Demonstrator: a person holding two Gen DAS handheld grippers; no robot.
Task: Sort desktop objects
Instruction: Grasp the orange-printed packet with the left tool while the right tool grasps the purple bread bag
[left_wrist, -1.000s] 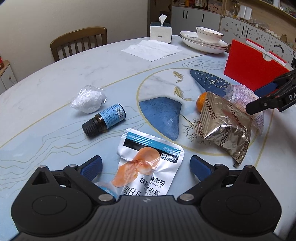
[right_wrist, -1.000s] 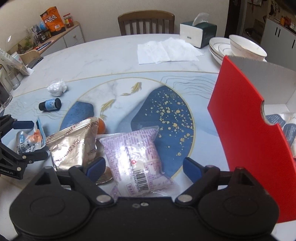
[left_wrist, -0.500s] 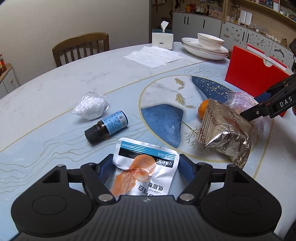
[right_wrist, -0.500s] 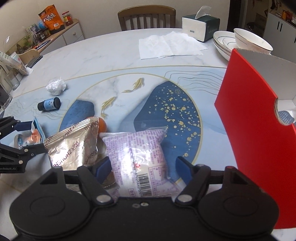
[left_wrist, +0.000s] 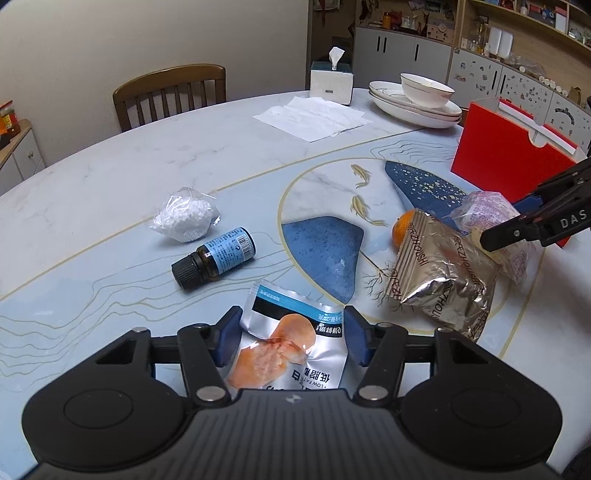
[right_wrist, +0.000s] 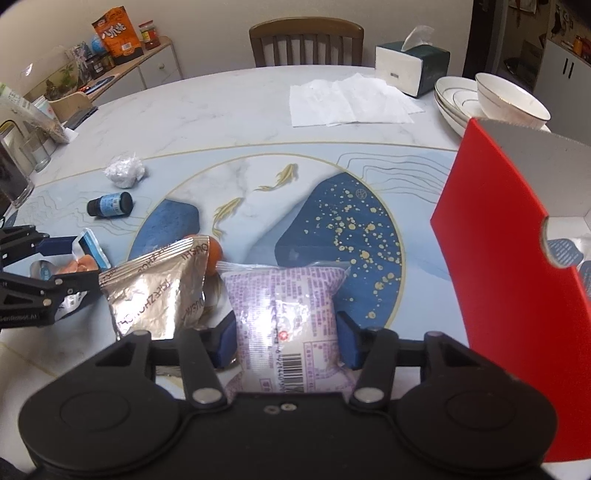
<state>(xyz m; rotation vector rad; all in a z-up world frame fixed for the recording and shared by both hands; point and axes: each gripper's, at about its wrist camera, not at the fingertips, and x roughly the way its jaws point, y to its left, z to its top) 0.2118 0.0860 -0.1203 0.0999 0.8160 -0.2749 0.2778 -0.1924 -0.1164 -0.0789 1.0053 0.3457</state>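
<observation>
My left gripper (left_wrist: 291, 338) is shut on a silver snack pouch with an orange picture (left_wrist: 291, 347), lifted a little off the table. My right gripper (right_wrist: 286, 341) is shut on a purple-printed plastic packet (right_wrist: 284, 314); it also shows in the left wrist view (left_wrist: 491, 214). A crinkled foil bag (left_wrist: 439, 273) lies between the two, with an orange (left_wrist: 400, 230) behind it. A small brown bottle with a blue label (left_wrist: 214, 258) and a white crumpled bag (left_wrist: 184, 218) lie on the table to the left.
A red box with an open white inside (right_wrist: 509, 236) stands at the right. Stacked plates with a bowl (left_wrist: 417, 99), a tissue box (left_wrist: 331, 79) and paper napkins (left_wrist: 310, 118) sit at the far side. A wooden chair (left_wrist: 170, 94) stands behind the table.
Both grippers closed from open onto their packets. The left one has raised the pouch slightly; the right one now squeezes the purple packet.
</observation>
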